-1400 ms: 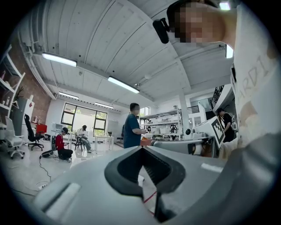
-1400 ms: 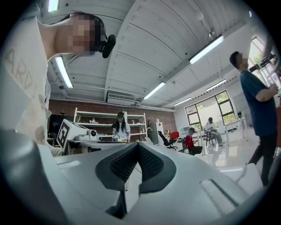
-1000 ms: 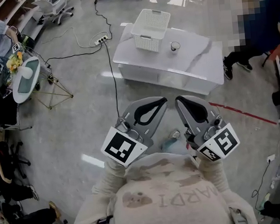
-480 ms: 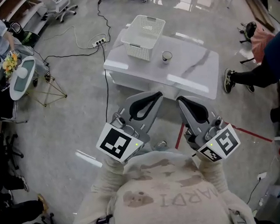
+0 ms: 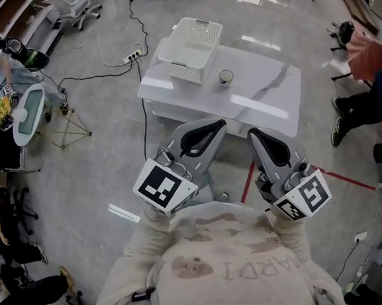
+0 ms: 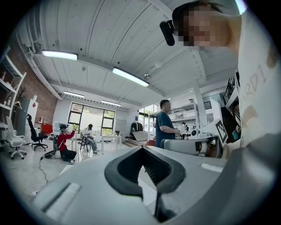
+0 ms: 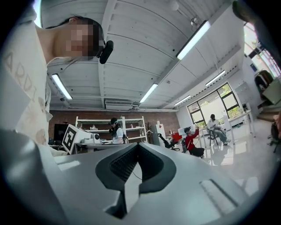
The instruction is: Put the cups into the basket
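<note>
**Head view: both grippers raised at the body, cup beside an empty basket**

Head view has the person (image 5: 221, 265) standing on the floor (image 5: 99, 163) short of the table (image 5: 266, 99), with both grippers held close in front of the body. The left gripper (image 5: 222, 122) slants toward 1 o'clock and the right gripper (image 5: 250, 132) toward 11 o'clock. Their tips lean toward each other but stay apart. Each marker cube (image 5: 165, 187) sits at the body end.

In the left gripper view the left gripper (image 6: 142, 148) has its fingers (image 6: 116, 173) brought together at the tips with nothing between them. It is tilted up enough to take in the ceiling (image 6: 109, 35). The right gripper view shows the same: the right gripper (image 7: 138, 145) has its fingers tip to tip and holds nothing.

The table lies at 12 o'clock from the grippers, well apart from them. The white lattice basket (image 5: 185, 69) stands upright near its far left corner, with nothing visible inside. The cup (image 5: 225, 77) stands upright on the tabletop just beside the basket, at its 4 o'clock, outside it.
</note>
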`<act>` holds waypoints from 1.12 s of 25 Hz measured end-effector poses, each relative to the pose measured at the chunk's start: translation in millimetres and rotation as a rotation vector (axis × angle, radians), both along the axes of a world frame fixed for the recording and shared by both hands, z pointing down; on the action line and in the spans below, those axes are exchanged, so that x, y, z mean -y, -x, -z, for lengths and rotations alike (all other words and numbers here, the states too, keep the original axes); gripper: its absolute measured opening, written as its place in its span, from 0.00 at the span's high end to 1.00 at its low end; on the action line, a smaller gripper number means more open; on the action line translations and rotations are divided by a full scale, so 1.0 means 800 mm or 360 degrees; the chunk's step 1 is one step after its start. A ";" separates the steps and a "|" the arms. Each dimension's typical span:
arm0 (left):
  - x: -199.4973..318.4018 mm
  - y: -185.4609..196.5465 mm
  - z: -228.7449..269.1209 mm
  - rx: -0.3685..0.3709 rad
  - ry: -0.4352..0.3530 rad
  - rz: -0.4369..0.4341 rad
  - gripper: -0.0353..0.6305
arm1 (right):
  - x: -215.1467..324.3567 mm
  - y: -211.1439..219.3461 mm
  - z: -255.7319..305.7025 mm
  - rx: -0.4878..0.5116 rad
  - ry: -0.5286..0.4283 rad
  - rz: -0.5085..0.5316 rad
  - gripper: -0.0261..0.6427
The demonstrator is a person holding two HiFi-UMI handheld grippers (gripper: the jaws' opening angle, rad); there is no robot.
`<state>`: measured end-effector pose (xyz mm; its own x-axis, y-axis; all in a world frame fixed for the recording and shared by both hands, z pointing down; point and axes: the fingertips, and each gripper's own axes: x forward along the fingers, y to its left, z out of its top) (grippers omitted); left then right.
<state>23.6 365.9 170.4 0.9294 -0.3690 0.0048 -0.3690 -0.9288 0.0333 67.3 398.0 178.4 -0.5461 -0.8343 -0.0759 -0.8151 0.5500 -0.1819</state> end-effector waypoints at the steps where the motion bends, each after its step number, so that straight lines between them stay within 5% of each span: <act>1: 0.011 -0.006 0.000 0.0002 0.0002 -0.0017 0.95 | 0.009 -0.006 0.000 -0.0003 0.0002 -0.0021 0.92; 12: 0.166 -0.030 0.001 -0.0017 0.0059 -0.0171 0.94 | 0.162 -0.023 0.010 -0.0057 0.0003 -0.0166 0.92; 21: 0.283 -0.011 -0.004 -0.0030 -0.0032 -0.0316 0.94 | 0.282 -0.014 0.002 -0.0032 0.0022 -0.0315 0.92; 28: 0.335 -0.001 -0.001 -0.0082 -0.0036 -0.0299 0.94 | 0.331 -0.010 -0.006 -0.0101 0.0093 -0.0333 0.92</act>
<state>24.6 98.2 171.0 0.9807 -0.1886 -0.0507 -0.1875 -0.9819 0.0258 75.2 133.2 183.2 -0.3626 -0.9319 0.0052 -0.9212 0.3576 -0.1531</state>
